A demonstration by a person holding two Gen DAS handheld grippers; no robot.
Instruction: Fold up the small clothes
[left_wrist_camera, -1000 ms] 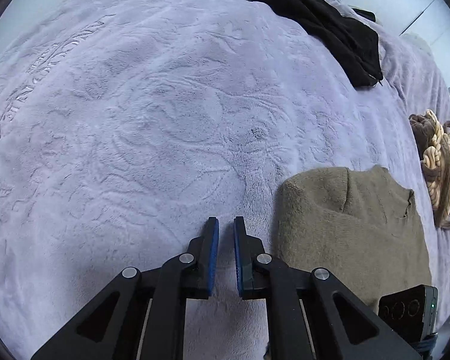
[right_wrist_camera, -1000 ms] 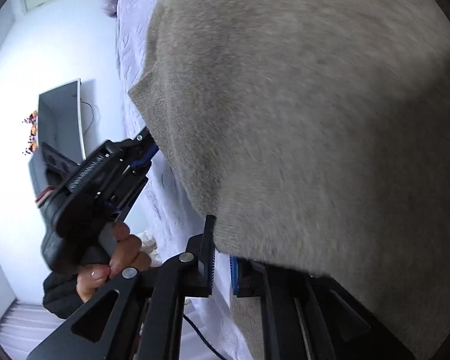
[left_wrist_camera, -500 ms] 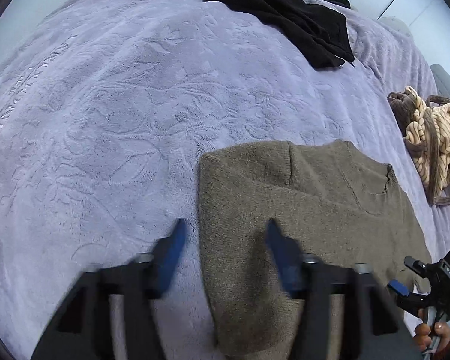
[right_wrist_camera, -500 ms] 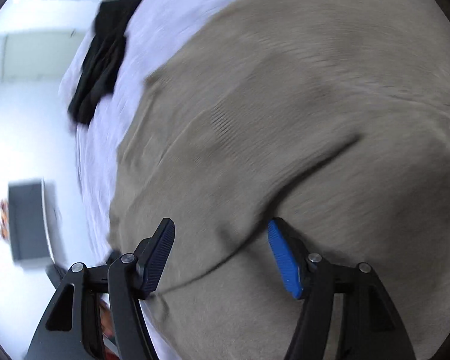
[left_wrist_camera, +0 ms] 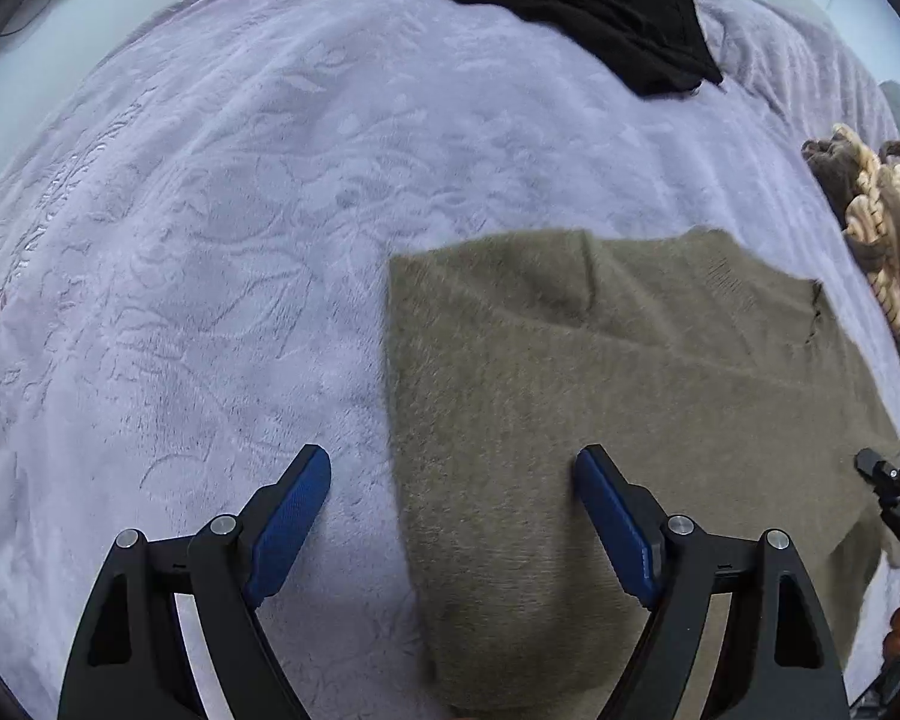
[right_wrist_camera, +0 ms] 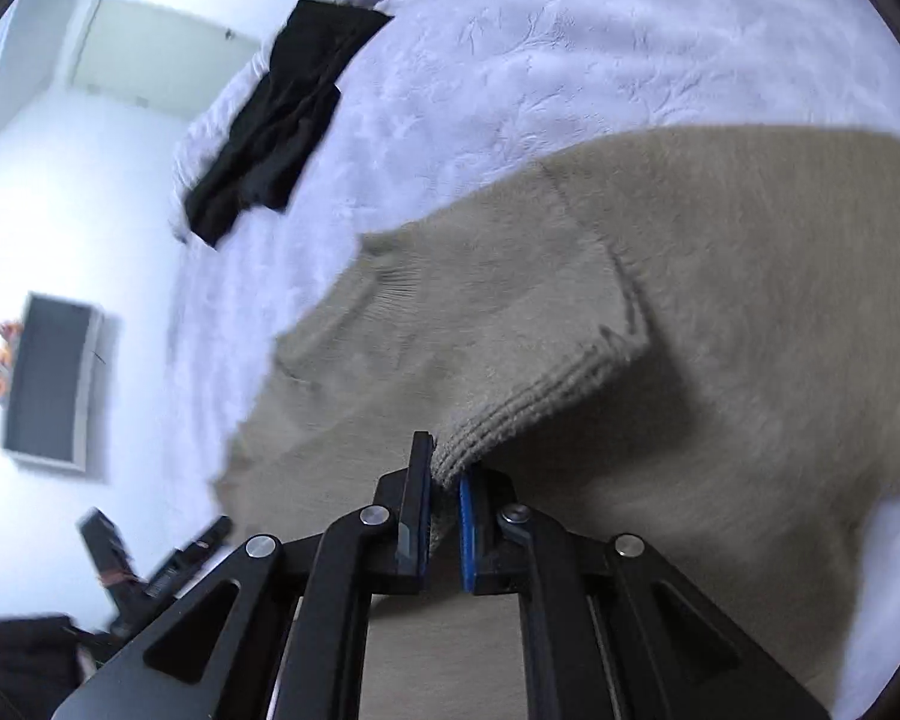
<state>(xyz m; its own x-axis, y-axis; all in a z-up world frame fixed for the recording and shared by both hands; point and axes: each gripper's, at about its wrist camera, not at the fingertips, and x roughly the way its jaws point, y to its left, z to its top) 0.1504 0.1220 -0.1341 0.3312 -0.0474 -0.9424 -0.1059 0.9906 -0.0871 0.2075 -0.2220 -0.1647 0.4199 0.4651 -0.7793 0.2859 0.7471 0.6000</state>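
An olive knitted sweater [left_wrist_camera: 600, 420] lies partly folded on the lilac bedspread [left_wrist_camera: 210, 240]. My left gripper [left_wrist_camera: 453, 498] is open wide and empty, low over the sweater's left edge. My right gripper [right_wrist_camera: 444, 498] is shut on the ribbed cuff of a sleeve [right_wrist_camera: 528, 402] and holds it lifted over the sweater's body [right_wrist_camera: 750, 300]. The right gripper also shows at the right edge of the left wrist view [left_wrist_camera: 894, 498].
A black garment [left_wrist_camera: 570, 6] lies at the far side of the bed, also in the right wrist view [right_wrist_camera: 282, 114]. A beige and brown chunky knit [left_wrist_camera: 876, 222] lies at the right. A dark screen [right_wrist_camera: 48, 378] hangs on the white wall.
My left gripper opened wide and moved right, over the sweater's edge. My right gripper let go, opened, then shut on the sleeve cuff.
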